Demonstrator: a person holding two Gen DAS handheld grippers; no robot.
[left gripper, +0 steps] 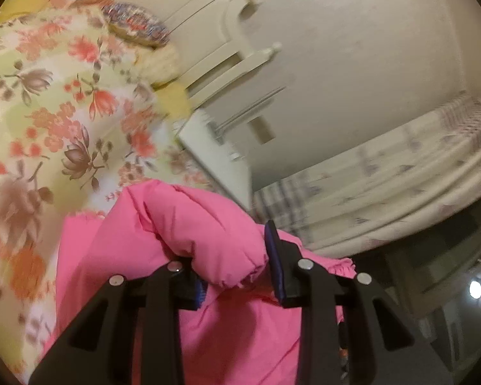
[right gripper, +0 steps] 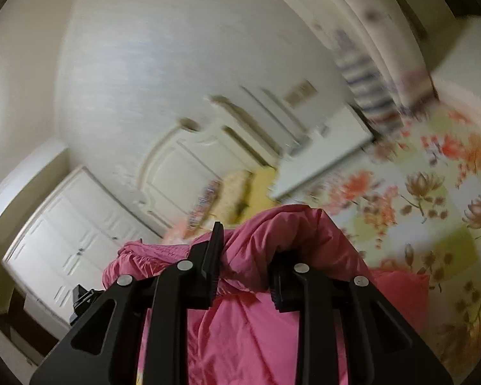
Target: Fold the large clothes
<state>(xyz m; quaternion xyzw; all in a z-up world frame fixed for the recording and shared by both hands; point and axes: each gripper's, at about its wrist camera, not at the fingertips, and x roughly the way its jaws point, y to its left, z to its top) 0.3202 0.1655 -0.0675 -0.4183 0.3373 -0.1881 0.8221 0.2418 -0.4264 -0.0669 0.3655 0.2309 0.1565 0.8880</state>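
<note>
- Left gripper (left gripper: 237,276), bottom centre of the left wrist view, is sitting with its black jaws apart; a puffy roll of the pink garment (left gripper: 189,224) is lying between them.
- Right-hand finger (left gripper: 277,256) with its blue pad is standing clear of the cloth edge; the left-hand finger is mostly buried under the roll, so pad contact on that side cannot be confirmed. Reading: jaws parted, not pinching.
- Pink garment is filling the lower centre of that frame, draping down past the gripper body toward the bottom edge, with a gathered hem showing at right of the jaws.
- Floral bedsheet (left gripper: 48,112) is occupying the left half of the frame, behind and beside the garment; a patterned pillow (left gripper: 134,24) is lying at upper left.
- Cream wardrobe doors (left gripper: 208,32) and a pale curtain (left gripper: 384,176) are appearing tilted across the upper and right parts, blurred.
- Right gripper (right gripper: 245,269), bottom centre of the right wrist view, is clamping a thick bunch of the same pink garment (right gripper: 272,234); cloth is bulging up and over the right-hand finger and pressing against the left one.
- Garment is hanging below the jaws to the bottom edge of this frame.
- Floral bedsheet (right gripper: 433,208) is lying at right; white cabinet doors (right gripper: 80,234) are showing at lower left, all streaked by blur.
</note>
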